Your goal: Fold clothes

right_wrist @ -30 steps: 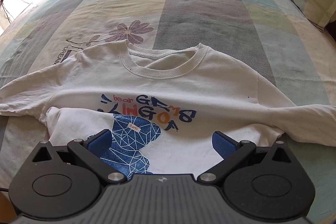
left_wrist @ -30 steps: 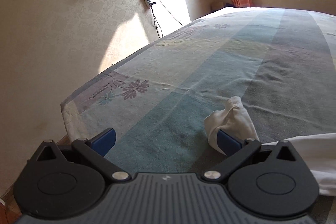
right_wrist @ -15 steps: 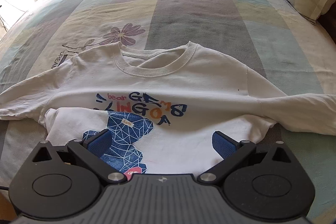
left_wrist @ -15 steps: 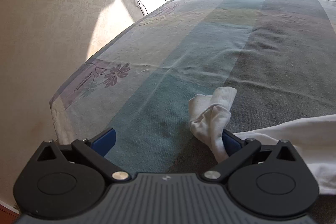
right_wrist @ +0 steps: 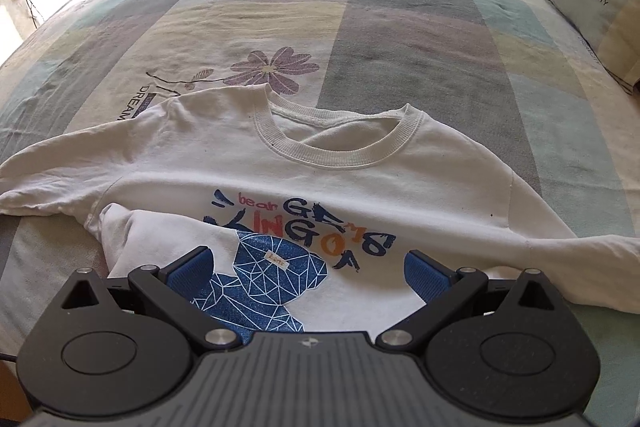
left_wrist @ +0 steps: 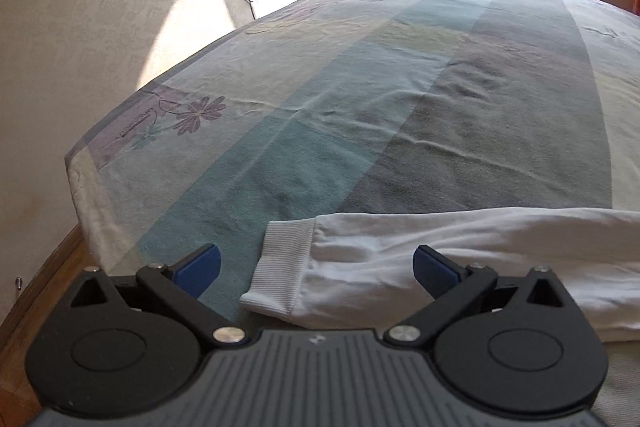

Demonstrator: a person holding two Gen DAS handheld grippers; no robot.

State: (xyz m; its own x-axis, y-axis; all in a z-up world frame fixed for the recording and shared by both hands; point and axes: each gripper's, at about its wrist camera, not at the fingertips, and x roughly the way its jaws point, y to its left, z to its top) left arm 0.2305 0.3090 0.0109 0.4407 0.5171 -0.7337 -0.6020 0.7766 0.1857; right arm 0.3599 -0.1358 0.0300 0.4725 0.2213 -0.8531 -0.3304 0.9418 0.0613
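The white sweatshirt lies face-up near the bed's front edge, sleeves spread, no fold visible; left tongs and right tongs gape empty.

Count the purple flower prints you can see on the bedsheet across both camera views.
2 clear ones: one purple flower near the sheet's left corner in the left wrist view, one purple flower just beyond the sweatshirt collar in the right wrist view. Fainter prints lie farther off; the sweatshirt may hide others.
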